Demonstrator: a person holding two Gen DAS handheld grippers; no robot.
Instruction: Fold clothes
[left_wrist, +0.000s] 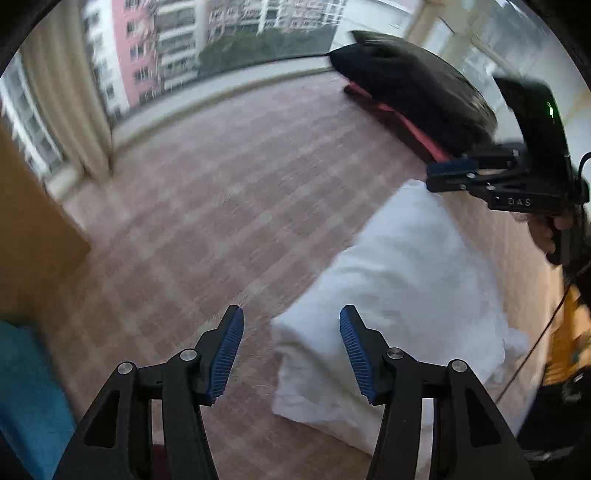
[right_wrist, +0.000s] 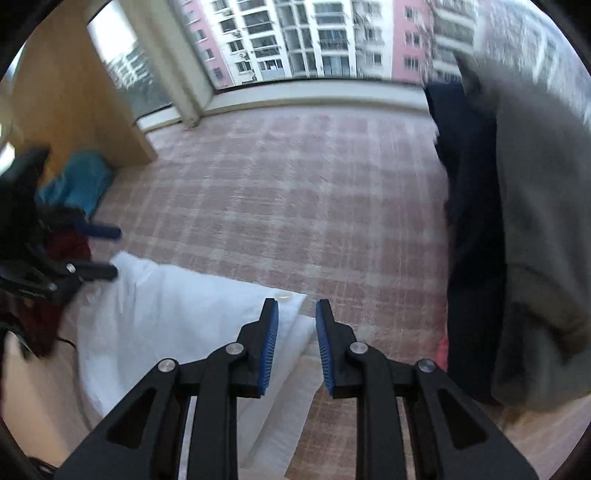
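1. Blue-padded fingers (left_wrist: 229, 354) of the left claw (left_wrist: 291, 354) are spread wide, holding nothing.
2. A folded white garment (left_wrist: 406, 295) lies on the plaid bed (left_wrist: 221, 184), right of that claw.
3. The right claw (right_wrist: 296, 343) hovers over the garment's edge, parted and empty.
4. Dark and grey clothes (right_wrist: 517, 240) are piled to the right.

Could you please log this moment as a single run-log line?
left gripper: open, empty | right gripper: open, empty | white garment: folded, on plaid bed cover | dark clothes pile: untouched
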